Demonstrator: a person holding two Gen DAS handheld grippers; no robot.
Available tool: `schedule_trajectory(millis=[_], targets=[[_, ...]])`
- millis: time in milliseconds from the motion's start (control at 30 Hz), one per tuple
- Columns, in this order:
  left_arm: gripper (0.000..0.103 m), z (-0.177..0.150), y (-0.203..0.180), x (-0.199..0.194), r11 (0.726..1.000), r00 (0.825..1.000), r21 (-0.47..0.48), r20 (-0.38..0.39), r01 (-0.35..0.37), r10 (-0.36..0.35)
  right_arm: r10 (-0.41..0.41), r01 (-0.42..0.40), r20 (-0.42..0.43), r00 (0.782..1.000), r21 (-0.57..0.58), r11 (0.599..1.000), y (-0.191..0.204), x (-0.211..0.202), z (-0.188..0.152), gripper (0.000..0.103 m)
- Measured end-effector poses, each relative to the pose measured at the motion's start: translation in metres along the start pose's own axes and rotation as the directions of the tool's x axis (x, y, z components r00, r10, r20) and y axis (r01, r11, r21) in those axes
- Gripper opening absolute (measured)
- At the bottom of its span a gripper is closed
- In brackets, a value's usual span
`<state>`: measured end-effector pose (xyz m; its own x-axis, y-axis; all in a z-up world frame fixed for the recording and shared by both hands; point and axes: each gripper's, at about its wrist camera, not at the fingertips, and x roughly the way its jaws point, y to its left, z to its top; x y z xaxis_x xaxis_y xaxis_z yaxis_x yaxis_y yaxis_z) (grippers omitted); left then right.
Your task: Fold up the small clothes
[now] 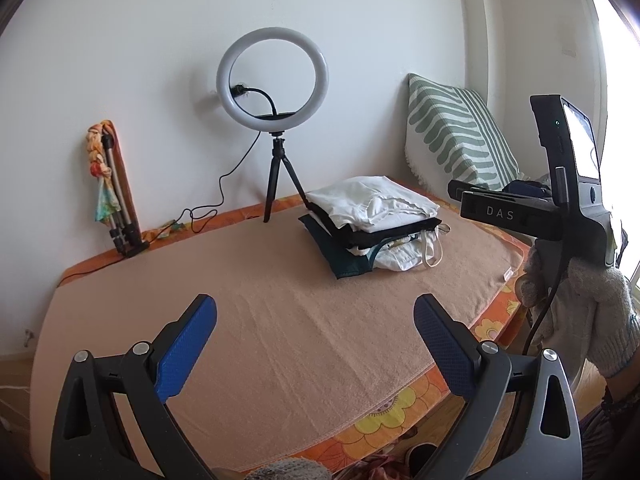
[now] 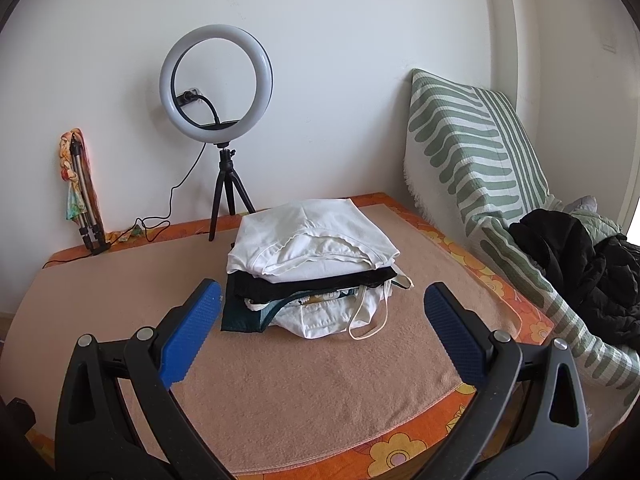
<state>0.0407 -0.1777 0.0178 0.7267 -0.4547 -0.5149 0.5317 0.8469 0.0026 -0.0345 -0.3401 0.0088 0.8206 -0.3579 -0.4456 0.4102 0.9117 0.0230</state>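
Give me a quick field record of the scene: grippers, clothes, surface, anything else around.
left gripper: open, empty, over the towel
right gripper: open, empty, facing the stack
stack: folded clothes, white top uppermost, black layer below, a white strap hanging out in front
towel: peach, spread over a floral sheet
ring light: on a tripod behind the stack
cushion: striped, leaning on the wall
dark jacket: heaped at right

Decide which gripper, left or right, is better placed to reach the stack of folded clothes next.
Probably right: the right gripper faces the stack of folded white, black and teal clothes closely, open; the left gripper views it farther off.
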Motion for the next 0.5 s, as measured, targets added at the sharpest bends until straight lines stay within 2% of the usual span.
schedule_trajectory(millis=[500], targets=[[0.099,-0.0003,0.0012,0.0046,1.0,1.0,-0.009,-0.014,-0.018,0.018,-0.003,0.004,-0.014,1.0,0.043,0.999,-0.0064,0.0003,-0.0034,0.103]])
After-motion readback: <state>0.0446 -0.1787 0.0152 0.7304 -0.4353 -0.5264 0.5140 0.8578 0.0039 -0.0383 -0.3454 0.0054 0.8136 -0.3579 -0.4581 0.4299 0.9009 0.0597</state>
